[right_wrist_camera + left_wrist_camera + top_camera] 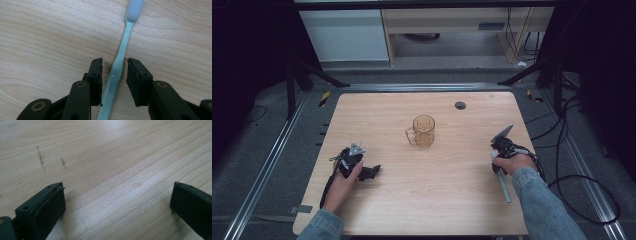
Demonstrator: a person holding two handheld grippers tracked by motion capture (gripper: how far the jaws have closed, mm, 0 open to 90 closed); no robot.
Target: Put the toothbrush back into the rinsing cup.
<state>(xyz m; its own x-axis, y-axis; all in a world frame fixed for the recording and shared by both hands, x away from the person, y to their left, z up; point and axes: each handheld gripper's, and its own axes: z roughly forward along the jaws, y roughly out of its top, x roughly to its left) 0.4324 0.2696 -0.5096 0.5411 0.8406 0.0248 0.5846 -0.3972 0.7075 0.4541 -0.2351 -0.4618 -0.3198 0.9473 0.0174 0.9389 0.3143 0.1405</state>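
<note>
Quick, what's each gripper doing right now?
Left gripper: open, nothing between.
Right gripper: open around the toothbrush, pads not touching.

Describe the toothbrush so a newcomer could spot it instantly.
Start at the wooden table and go to its right edge. There the toothbrush lies flat between the right gripper's jaws. It is slim and pale blue-green, unlike the amber glass mug at the table's centre.

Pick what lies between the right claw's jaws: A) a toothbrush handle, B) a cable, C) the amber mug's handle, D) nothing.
A: in the right gripper view the pale toothbrush runs lengthwise between the jaws of the right claw, flat on the table, with a sliver of gap on each side, so the pads do not yet press on it.
</note>
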